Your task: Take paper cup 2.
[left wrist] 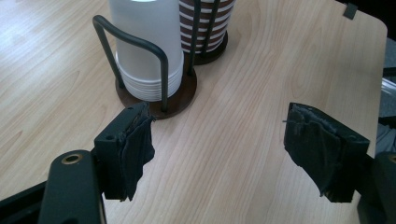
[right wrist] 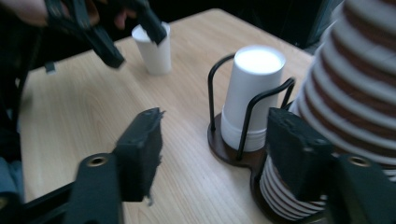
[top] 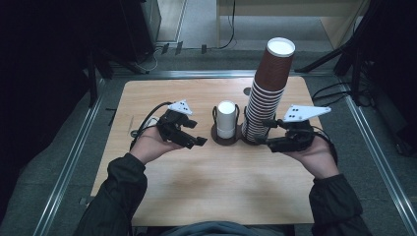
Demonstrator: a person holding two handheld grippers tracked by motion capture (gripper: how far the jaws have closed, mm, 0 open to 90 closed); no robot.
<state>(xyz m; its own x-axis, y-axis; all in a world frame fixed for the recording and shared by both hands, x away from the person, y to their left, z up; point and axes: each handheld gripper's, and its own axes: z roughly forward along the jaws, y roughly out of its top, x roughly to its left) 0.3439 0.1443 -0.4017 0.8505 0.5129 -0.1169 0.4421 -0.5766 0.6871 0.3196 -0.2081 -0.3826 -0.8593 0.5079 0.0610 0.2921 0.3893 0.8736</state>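
Two dark sleeves [top: 118,187] come in at the bottom of the high view, cut off by the edge. Each hand holds one gripper. That makes two grippers.

The left gripper [top: 196,133] is just left of the holder [top: 216,136]. Its fingers [left wrist: 133,149] stand apart with only bare table [left wrist: 233,140] between them. The right gripper [top: 263,132] is at the foot of the brown stack [top: 268,93]. Its fingers [right wrist: 140,149] are apart too. One of them sits in front of the lowest brown cups and hides part of them, so I cannot tell if it touches them.

There are two stacks of cups, both standing in the holder in the middle of the table. The white stack [top: 226,120] is short. The brown stack is tall and leans a bit. Its cups are too many and too blurry to count.

One lone white cup [right wrist: 152,53] stands on the table behind the left gripper in the right gripper view. It is blurry, and a finger covers part of its rim.
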